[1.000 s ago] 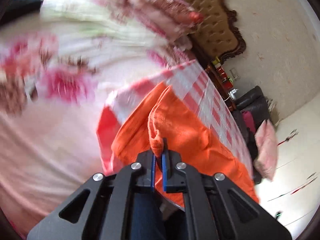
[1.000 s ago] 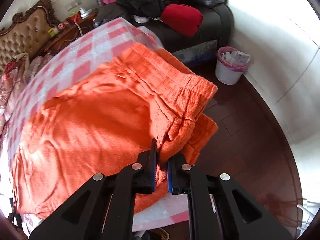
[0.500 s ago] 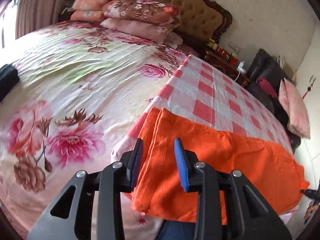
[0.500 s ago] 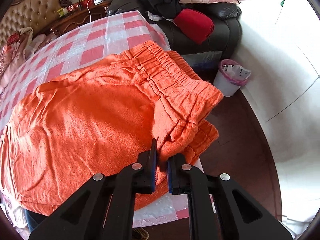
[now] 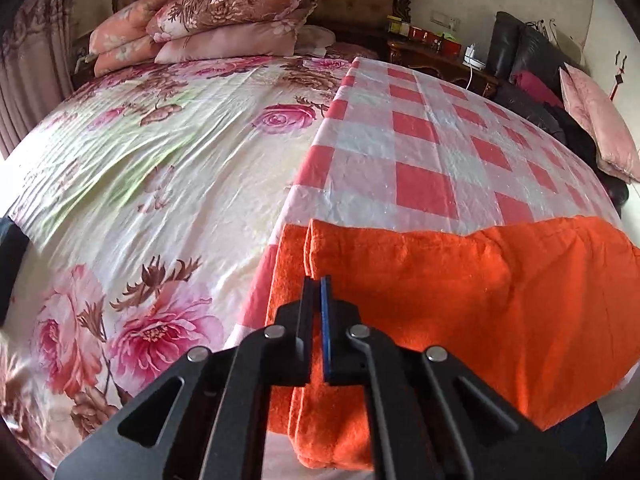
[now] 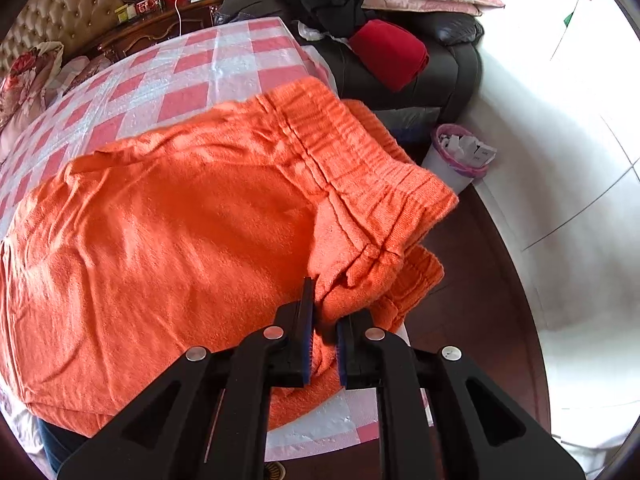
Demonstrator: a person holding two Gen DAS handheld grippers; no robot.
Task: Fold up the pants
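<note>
- Orange pants (image 5: pixel 460 292) lie spread across the near end of the checked cloth (image 5: pixel 420 152), a red-and-white sheet covering one side of the bed (image 5: pixel 160 168).
- The left hand-held gripper (image 5: pixel 319 292) hangs over the pants at the checked cloth's left edge, by a doubled, folded-over leg end.
- Its jaws have just been closing and now stand pressed together; I see no cloth caught between them.
- Over to the right wrist view: the right hand-held gripper (image 6: pixel 324 320) is narrow and pinching a bunched fold of the pants (image 6: pixel 180 220) at the checked cloth's (image 6: pixel 180 68) near right corner.
- The gathered waistband (image 6: pixel 360 152) droops past the checked cloth's right edge, its lower layer sticking out underneath.
- The rest of the pants lies fairly flat on the checked cloth, with soft wrinkles.
- Left of the checked cloth, the bed's floral sheet shows bare; stacked pillows (image 5: pixel 224 12) sit beyond the checked cloth's far left corner, against the headboard.
- Right of the checked cloth, a dark sofa (image 6: pixel 448 64) piled with clothes and a small waste bin (image 6: pixel 456 160) stand on the dark floor.
</note>
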